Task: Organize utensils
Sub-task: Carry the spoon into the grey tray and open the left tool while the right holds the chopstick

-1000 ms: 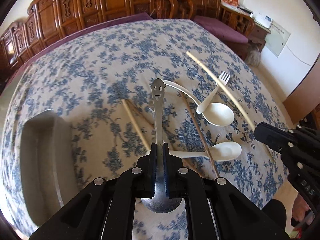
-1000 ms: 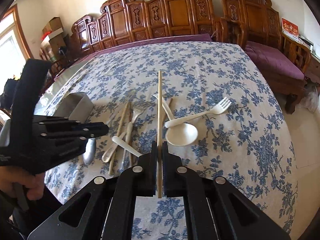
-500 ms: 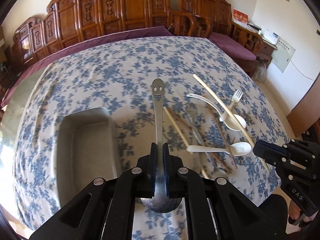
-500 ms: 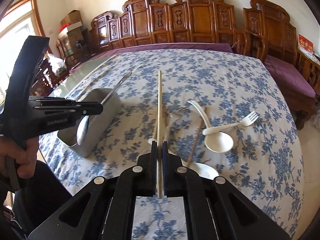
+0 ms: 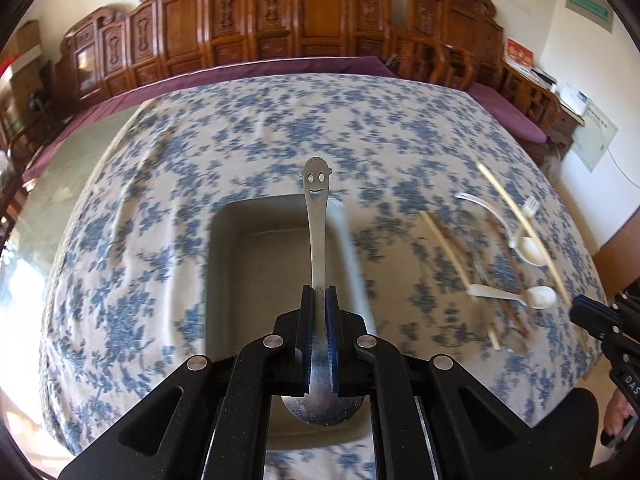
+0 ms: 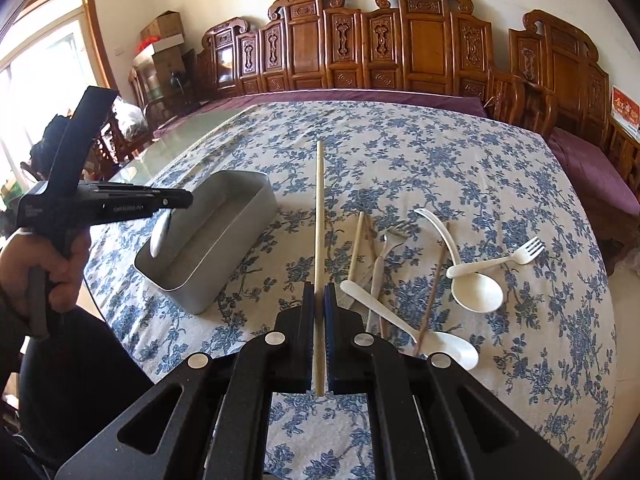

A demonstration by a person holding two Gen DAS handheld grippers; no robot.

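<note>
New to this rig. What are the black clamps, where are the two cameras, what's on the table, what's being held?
No robot here: a person holds a two-finger clamp in each hand, with a fisheye camera on each looking along its fingers.

Left-wrist view: the left gripper is shut on a metal spoon with a smiley handle, above a grey metal tray.

Right-wrist view: the right gripper is shut on a pale chopstick. The person's left hand shows at that picture's left.

On the blue floral tablecloth lie two white spoons, a white fork, a metal fork and more chopsticks.
</note>
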